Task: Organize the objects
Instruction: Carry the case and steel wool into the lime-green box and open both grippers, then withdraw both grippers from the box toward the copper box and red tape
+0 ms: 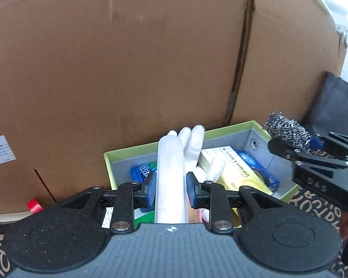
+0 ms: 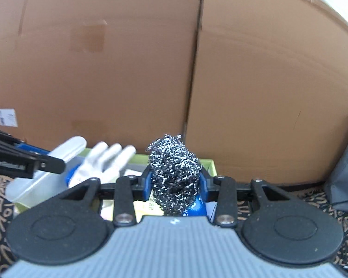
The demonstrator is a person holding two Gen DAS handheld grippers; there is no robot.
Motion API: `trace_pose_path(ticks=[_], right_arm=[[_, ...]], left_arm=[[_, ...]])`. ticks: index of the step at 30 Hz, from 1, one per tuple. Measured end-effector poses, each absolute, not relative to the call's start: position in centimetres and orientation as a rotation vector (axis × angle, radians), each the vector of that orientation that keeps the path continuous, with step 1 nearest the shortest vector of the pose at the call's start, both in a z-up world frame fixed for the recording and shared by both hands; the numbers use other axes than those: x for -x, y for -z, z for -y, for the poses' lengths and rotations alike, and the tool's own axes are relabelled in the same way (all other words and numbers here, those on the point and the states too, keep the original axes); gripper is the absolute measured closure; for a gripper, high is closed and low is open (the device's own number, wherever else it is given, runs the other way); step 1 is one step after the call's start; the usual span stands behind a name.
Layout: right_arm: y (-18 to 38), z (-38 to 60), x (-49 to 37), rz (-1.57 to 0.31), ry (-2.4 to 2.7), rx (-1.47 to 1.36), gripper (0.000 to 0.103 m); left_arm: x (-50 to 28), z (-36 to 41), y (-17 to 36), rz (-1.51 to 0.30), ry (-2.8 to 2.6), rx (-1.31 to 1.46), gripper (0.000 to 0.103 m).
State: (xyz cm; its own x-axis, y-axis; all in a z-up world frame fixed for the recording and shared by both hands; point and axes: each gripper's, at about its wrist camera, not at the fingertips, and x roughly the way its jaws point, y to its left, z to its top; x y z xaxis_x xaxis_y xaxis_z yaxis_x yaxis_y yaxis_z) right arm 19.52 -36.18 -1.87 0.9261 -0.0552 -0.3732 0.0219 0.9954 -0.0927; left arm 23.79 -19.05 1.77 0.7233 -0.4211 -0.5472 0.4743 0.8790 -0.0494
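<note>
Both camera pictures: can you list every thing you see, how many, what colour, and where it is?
glove: one, white, held between the left gripper's pads, over the box
steel scrubber: one, silvery grey, clamped in the right gripper
box: one, green rim with grey inside, open, in front of the cardboard
yellow packet: one, yellow, inside the box
blue packets: at least two, blue, inside the box
cardboard: big brown panels, standing behind the box
red cap: one, red, left, at the cardboard's foot
left gripper: one, black with blue pads
right gripper: one, black with blue pads
</note>
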Motion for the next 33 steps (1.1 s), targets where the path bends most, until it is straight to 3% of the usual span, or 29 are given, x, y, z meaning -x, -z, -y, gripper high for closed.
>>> trace_pose_path(ticks=[3,5,6,7,9,11,16,33], right_arm=[[3.1,36.4,-21.1,-0.401,0.031,0.076,0.065],[4.3,36.4,-22.1,-0.423,0.024,0.087,0.055],[5.0,36.4,-22.6,-0.463,0.016,0.086,0.049],[5.6,36.3,-22.8,-0.498,0.021,0.082,0.040],[6.4,36.2,-21.6,-0.473,0.034,0.078,0.026],[6.4,36.1,-19.9,-0.422,0.043,0.066,0.006],[5.2,35.5,-16.3,-0.362,0.027,0.030,0.000],[3.3,28.3,-9.3,-0.403,-0.124,0.087,0.000]], left_arm=[[-24.5,19.4,-1.2,-0.592,0.486,-0.102,0.075],[-24.7,19.7,-0.7,-0.583,0.482,-0.113,0.073],[-24.8,19.7,-0.5,-0.575,0.484,-0.123,0.056],[-24.9,19.6,-0.4,-0.571,0.476,-0.129,0.025],[-23.9,18.7,-0.1,-0.516,0.423,-0.115,0.011],[-22.9,18.0,-0.3,-0.471,0.428,-0.097,0.011],[-21.2,16.5,-1.6,-0.528,0.408,-0.027,0.011],[-12.5,11.7,-2.3,-0.523,0.266,-0.031,0.010]])
